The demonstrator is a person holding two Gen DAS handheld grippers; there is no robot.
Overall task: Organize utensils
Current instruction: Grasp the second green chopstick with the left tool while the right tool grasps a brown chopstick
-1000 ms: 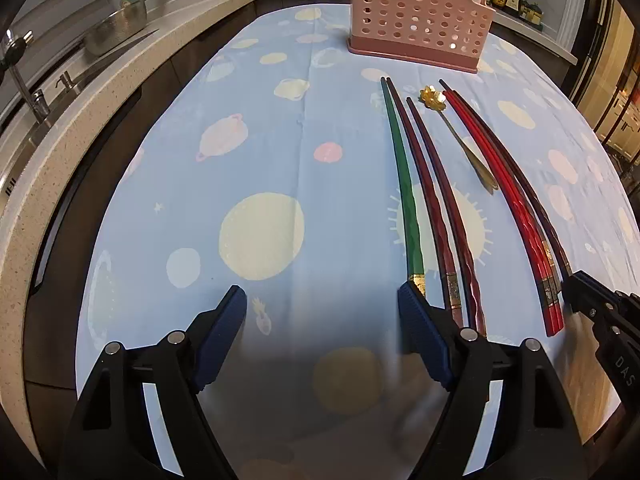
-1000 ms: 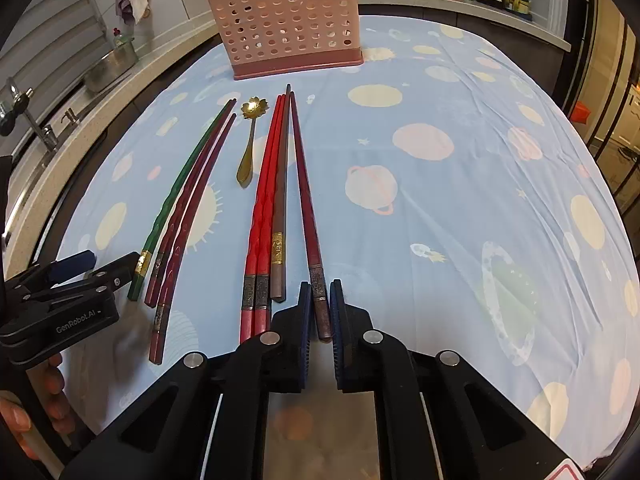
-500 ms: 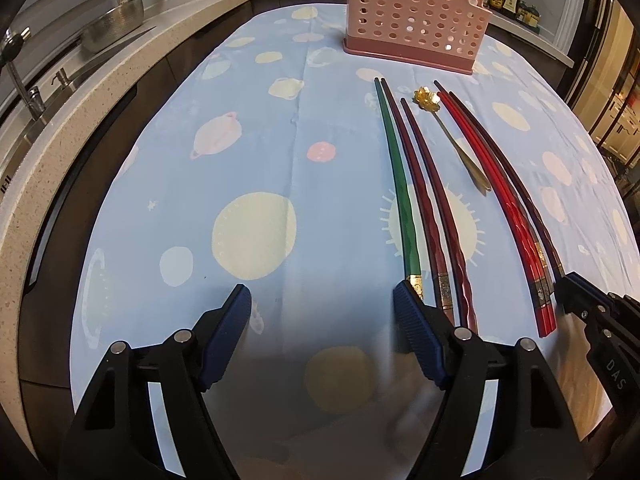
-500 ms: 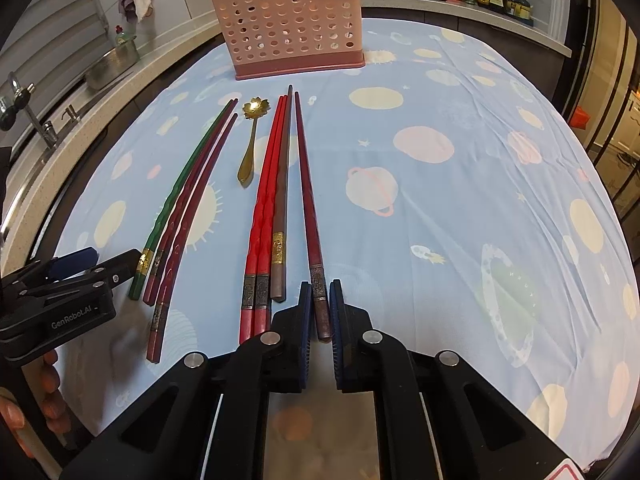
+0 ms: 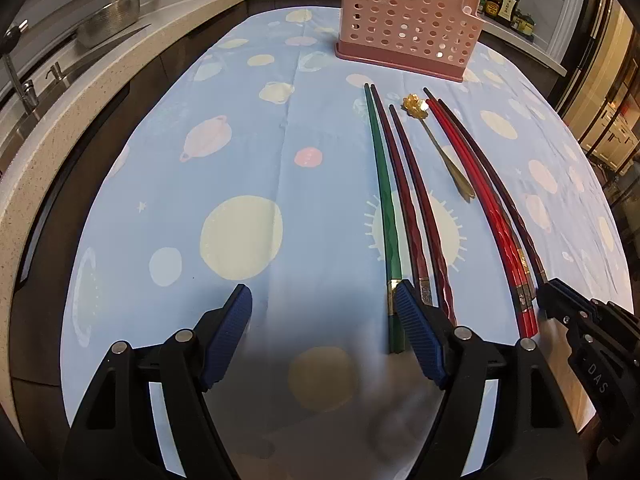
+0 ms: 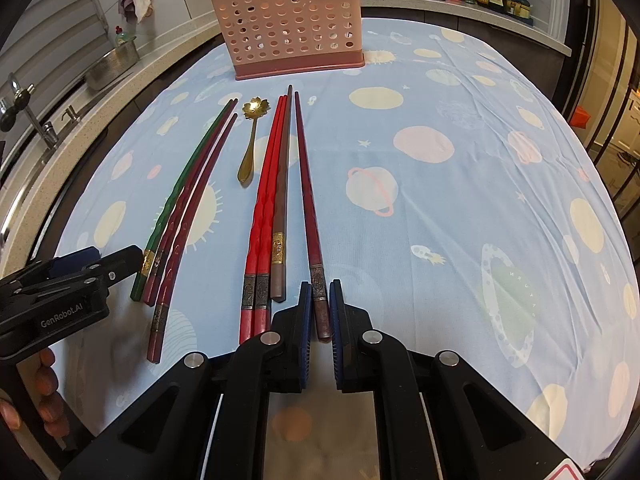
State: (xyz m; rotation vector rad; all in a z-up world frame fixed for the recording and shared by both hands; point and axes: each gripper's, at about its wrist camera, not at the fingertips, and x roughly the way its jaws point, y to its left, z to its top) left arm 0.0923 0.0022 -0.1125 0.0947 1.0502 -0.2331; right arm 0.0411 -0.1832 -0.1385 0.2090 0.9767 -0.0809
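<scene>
The right gripper [image 6: 319, 312] is clamped on the near end of a dark red chopstick [image 6: 306, 188], rightmost in the row lying on the tablecloth [image 6: 460, 208]. The left gripper [image 5: 324, 312] stands apart, empty, its right pad just beside the green chopstick [image 5: 386, 216]. These sticks look stiff, light and probably slick, so the banded near ends seem the surest hold. The gold spoon [image 6: 249, 148] lies between the groups. The pink perforated holder [image 6: 292, 28] stands at the far end; something shows in its narrow right pocket, too small to identify.
</scene>
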